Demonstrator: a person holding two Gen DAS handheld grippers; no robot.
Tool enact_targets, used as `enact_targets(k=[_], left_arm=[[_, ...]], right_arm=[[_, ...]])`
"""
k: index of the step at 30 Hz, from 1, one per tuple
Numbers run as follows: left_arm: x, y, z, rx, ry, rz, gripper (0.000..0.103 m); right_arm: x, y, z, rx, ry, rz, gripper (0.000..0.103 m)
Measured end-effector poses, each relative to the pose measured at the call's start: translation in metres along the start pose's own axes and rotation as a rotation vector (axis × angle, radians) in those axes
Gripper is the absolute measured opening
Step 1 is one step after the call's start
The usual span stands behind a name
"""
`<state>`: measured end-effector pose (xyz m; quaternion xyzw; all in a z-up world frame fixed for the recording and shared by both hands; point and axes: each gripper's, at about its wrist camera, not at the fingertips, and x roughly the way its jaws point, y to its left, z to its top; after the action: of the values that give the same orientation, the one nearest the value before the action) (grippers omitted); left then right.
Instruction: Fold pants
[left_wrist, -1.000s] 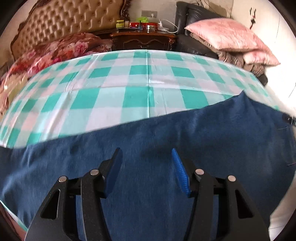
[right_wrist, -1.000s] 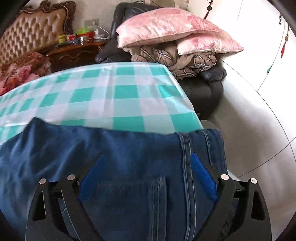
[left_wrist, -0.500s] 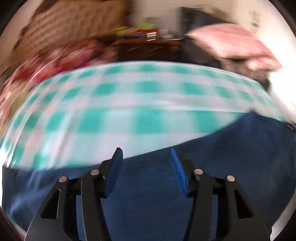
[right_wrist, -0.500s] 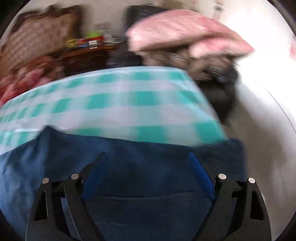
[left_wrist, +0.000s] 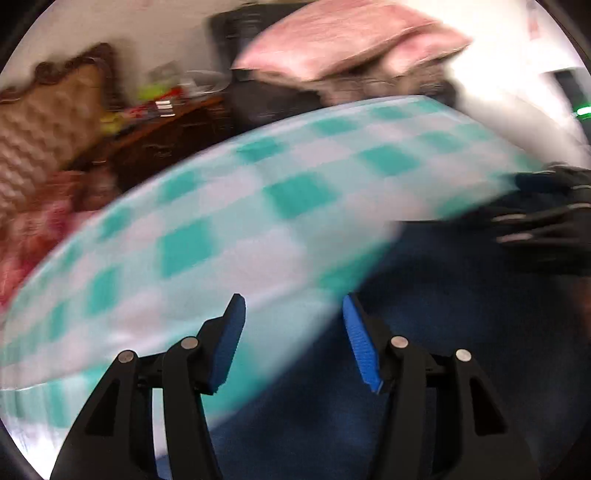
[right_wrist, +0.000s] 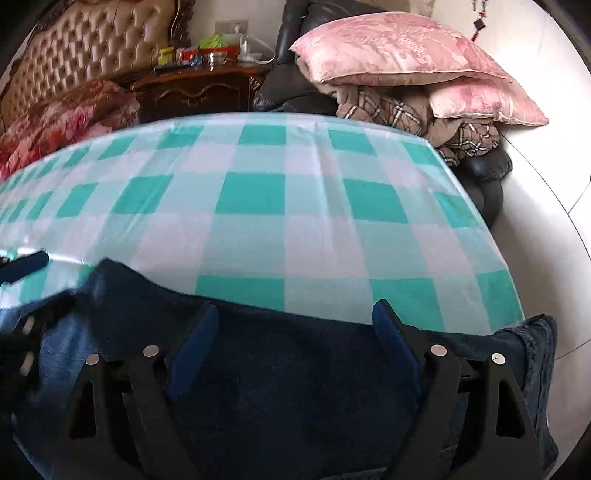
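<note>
Both claws have slid along the jeans (right_wrist: 288, 391) since a second ago — my left claw (left_wrist: 293, 332) now hangs half over the checked desk (right_wrist: 280, 206) and half over denim, pads parted halfway and empty. My right claw (right_wrist: 295, 332) has just been closing a little, yet it stands wide, gripping nothing, above the jeans near the desk's near edge. To fold well, I judge each claw should pinch a hem edge — not bunch the middle. No containers show.
</note>
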<state>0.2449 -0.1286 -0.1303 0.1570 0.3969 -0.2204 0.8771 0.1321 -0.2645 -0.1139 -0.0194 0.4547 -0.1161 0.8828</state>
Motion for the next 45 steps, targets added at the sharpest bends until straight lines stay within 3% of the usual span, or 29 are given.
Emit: enact_targets(k=[1, 2, 3, 7, 9, 10, 12, 15, 20, 23, 27, 34, 36, 41, 45], left_arm=[[-0.004, 0.010, 0.002, -0.052, -0.011, -0.025, 0.053], [-0.012, 0.017, 0.003, -0.098, -0.036, -0.099, 0.054], [-0.019, 0.015, 0.004, -0.095, -0.056, -0.153, 0.059], [-0.017, -0.033, 0.010, 0.073, -0.044, -0.254, 0.065], [0.001, -0.040, 0.012, 0.099, -0.001, -0.145, 0.066], [0.006, -0.031, 0.014, 0.045, 0.005, -0.100, 0.066], [-0.003, -0.008, 0.015, -0.061, -0.007, -0.035, 0.065], [-0.042, 0.023, -0.001, -0.142, -0.064, 0.049, 0.065], [-0.108, 0.040, -0.075, -0.245, -0.057, -0.013, 0.066], [-0.133, 0.034, -0.137, -0.285, -0.027, -0.029, 0.066], [-0.143, 0.040, -0.197, -0.343, 0.034, 0.025, 0.066], [-0.164, 0.071, -0.228, -0.383, 0.022, 0.155, 0.072], [-0.161, 0.079, -0.232, -0.403, 0.053, 0.186, 0.089], [-0.159, 0.087, -0.237, -0.481, 0.068, 0.195, 0.101], [-0.159, 0.087, -0.236, -0.494, 0.074, 0.196, 0.101]], right_arm=[[-0.009, -0.007, -0.001, 0.015, -0.020, 0.021, 0.082], [-0.015, -0.012, -0.001, 0.019, -0.028, 0.026, 0.082], [-0.019, -0.018, -0.003, 0.021, -0.030, 0.020, 0.082], [-0.026, -0.048, -0.013, 0.042, -0.021, -0.028, 0.082], [-0.025, -0.067, -0.018, 0.040, -0.013, -0.120, 0.082], [-0.024, -0.080, -0.021, 0.048, -0.011, -0.162, 0.080], [-0.030, -0.094, -0.023, 0.068, -0.024, -0.091, 0.080], [-0.048, -0.095, -0.028, 0.073, -0.046, -0.086, 0.084], [-0.085, -0.053, -0.062, 0.052, -0.039, 0.067, 0.085], [-0.097, -0.015, -0.094, 0.018, -0.008, 0.087, 0.085], [-0.101, 0.028, -0.130, -0.010, 0.052, 0.102, 0.085], [-0.105, 0.051, -0.146, -0.039, 0.045, 0.028, 0.089], [-0.104, 0.050, -0.145, -0.037, 0.044, 0.015, 0.092], [-0.102, 0.049, -0.145, -0.028, 0.043, 0.003, 0.092], [-0.102, 0.049, -0.145, -0.025, 0.045, 0.000, 0.092]])
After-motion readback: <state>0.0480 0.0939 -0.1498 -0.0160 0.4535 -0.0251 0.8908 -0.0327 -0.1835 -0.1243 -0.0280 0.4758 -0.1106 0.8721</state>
